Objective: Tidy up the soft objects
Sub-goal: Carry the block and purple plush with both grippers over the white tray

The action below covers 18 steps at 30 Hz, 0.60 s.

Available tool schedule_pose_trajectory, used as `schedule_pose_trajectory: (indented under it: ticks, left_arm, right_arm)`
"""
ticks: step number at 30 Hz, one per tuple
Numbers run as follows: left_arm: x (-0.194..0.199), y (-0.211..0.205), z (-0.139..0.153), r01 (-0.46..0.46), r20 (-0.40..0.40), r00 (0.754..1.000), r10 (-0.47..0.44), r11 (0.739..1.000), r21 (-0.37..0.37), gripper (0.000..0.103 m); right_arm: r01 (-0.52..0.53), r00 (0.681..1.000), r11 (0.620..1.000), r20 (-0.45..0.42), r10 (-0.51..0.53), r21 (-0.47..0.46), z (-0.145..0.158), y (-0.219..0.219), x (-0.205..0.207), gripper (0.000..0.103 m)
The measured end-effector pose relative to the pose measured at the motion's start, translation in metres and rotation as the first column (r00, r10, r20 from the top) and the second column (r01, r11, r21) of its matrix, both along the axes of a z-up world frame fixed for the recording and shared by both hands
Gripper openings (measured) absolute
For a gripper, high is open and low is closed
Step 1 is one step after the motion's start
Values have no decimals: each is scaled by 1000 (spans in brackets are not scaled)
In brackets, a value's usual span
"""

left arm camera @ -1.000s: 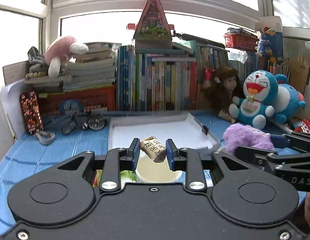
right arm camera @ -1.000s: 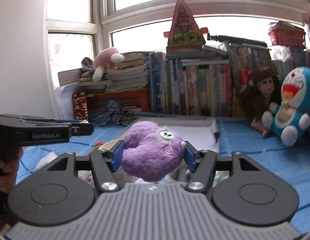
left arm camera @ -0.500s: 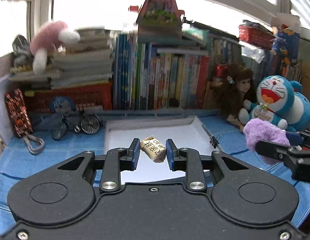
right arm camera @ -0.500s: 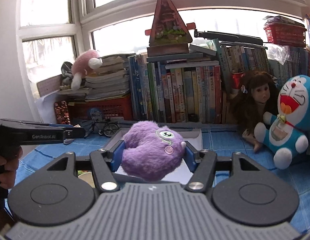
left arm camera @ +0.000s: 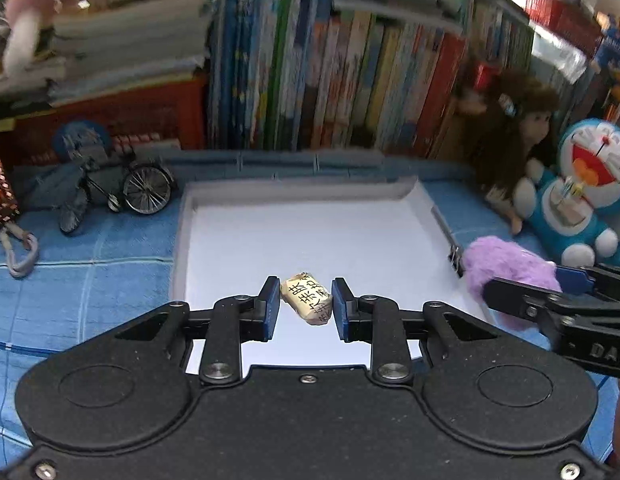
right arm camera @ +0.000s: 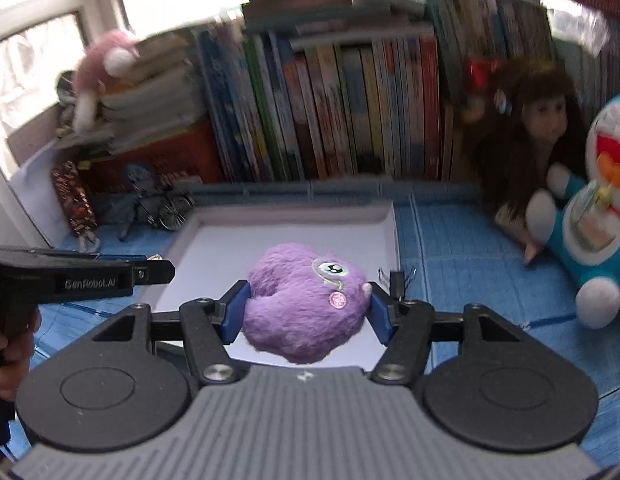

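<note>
- Left claw point(left arm camera: 306, 303): clenched on a small cream wrapped packet point(left arm camera: 306, 298) printed with black characters, pinched between the 2 blue pads, long axis slanting from upper left to lower right across the gap.
- Held above the near-middle of the white tray point(left arm camera: 310, 236), pointing steeply down and toward the tray's far wall; packet hanging clear of the tray floor, not touching it.
- White tray lying in the middle of the blue-clothed tabletop point(left arm camera: 90, 264), far wall toward the row of books point(left arm camera: 329, 80) at the tabletop's back edge; floor bare in both views.
- Right claw point(right arm camera: 308, 306): grasping the purple plush point(right arm camera: 306, 304) at its 2 flanks, pads sunk into the fur, the plush's long axis crosswise between them, embroidered eye facing up.
- Poised over the tray's near-right corner, just inside the right rim, tilted down toward the tray; seen from the left wrist, the plush at the tray's right edge beside a binder clip point(left arm camera: 453, 256).
- Judged: both loads straight below-ahead of their claws; left nearer the tray's middle, right nearer its right rim, so a short drop suits each.
- Doll point(right arm camera: 521, 140) and blue cat toy point(right arm camera: 593, 216) well apart, toward the tabletop's right back corner.
</note>
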State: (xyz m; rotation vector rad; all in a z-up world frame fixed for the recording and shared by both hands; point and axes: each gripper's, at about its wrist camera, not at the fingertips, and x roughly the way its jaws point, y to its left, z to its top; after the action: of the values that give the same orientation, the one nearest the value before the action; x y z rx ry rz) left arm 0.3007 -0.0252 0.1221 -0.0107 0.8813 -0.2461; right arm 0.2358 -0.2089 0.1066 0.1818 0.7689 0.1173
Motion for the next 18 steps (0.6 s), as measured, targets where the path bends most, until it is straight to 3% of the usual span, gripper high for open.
schedule_pose_trajectory:
  ticks: [8,18]
  left_arm:
    - [37,-13,-36,11,-138,990,-5,999,44,26]
    - [72,-18,-65,4,-236,972,7,999,48,26]
  right_arm:
    - [18,986,1000,-164,-16,14,-42,5,49,65]
    - [27,971,999,-235,-31,-19,-65,9,81,65]
